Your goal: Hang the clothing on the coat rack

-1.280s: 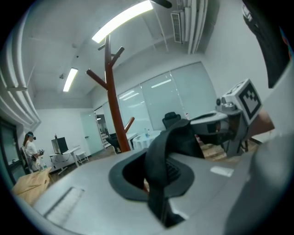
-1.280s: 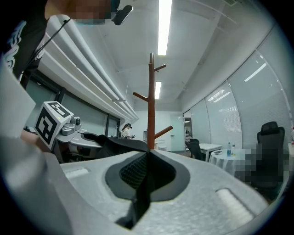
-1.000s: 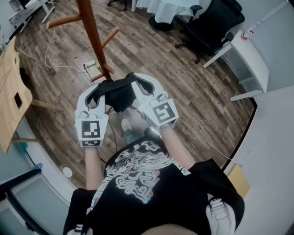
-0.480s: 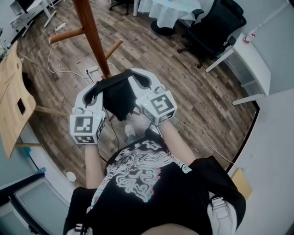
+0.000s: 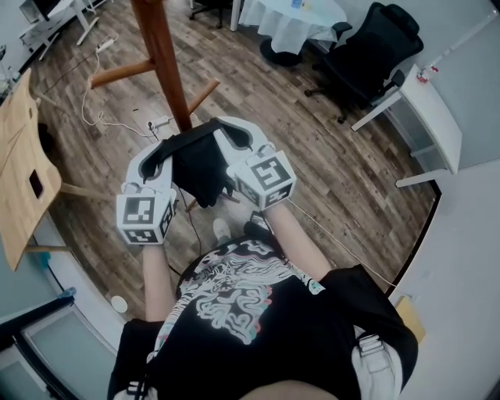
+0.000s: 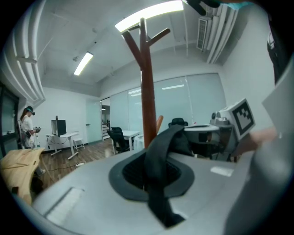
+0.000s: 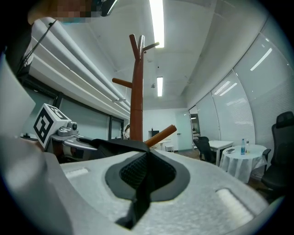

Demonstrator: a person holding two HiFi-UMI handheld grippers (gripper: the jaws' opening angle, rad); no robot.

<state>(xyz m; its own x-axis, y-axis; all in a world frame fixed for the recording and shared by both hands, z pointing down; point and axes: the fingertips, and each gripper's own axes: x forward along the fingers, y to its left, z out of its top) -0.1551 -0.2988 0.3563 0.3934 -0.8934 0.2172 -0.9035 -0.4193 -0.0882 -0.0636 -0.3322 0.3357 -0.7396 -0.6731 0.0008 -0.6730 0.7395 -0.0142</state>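
Two-point grip: black garment (image 5: 199, 166) spans left claw (image 5: 162, 152), right claw (image 5: 228, 134).

The coat rack (image 5: 162, 55) runs out of the head view's top edge, so its upper pegs do not show there, and its foot is hidden behind the black garment (image 5: 199, 164) and the left gripper (image 5: 166, 148). The wooden table (image 5: 19, 156) is cut off by the left edge, the white-clothed table (image 5: 289, 19) by the top edge. In the left gripper view the garment's strip covers the line where the jaws meet, and a distant person (image 6: 26, 124) is too small to make out
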